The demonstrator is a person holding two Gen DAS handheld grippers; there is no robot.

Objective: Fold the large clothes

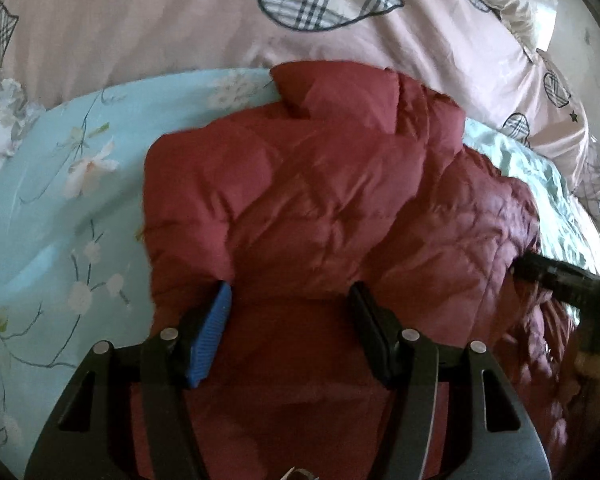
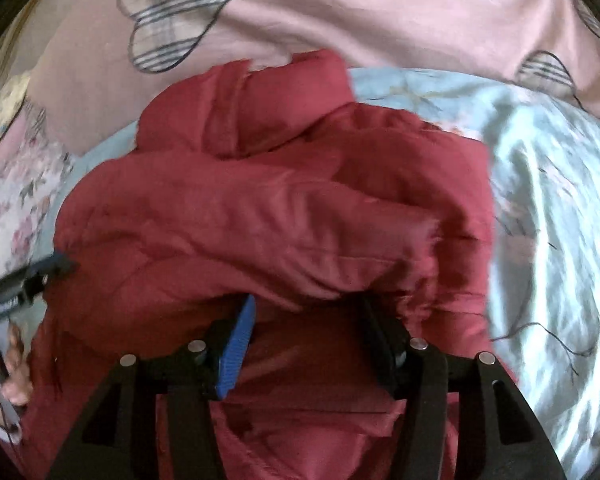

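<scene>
A dark red quilted puffer jacket (image 1: 320, 184) lies bunched in thick folds on the bed. My left gripper (image 1: 290, 296) is low over its near edge with the jaws apart, the blue pad (image 1: 208, 340) bare, and red fabric lying between and under the fingers. In the right wrist view the jacket (image 2: 260, 216) forms a fat roll across the middle. My right gripper (image 2: 308, 304) stands open, its fingertips tucked just under that roll. Each gripper shows at the edge of the other's view: the right gripper (image 1: 556, 276) and the left gripper (image 2: 32, 280).
The jacket rests on a light blue floral sheet (image 1: 60, 200) that is rumpled on the right (image 2: 548, 200). A pink duvet with plaid hearts (image 1: 140, 20) is piled along the far side (image 2: 380, 12). A hand (image 2: 16, 384) holds the left gripper.
</scene>
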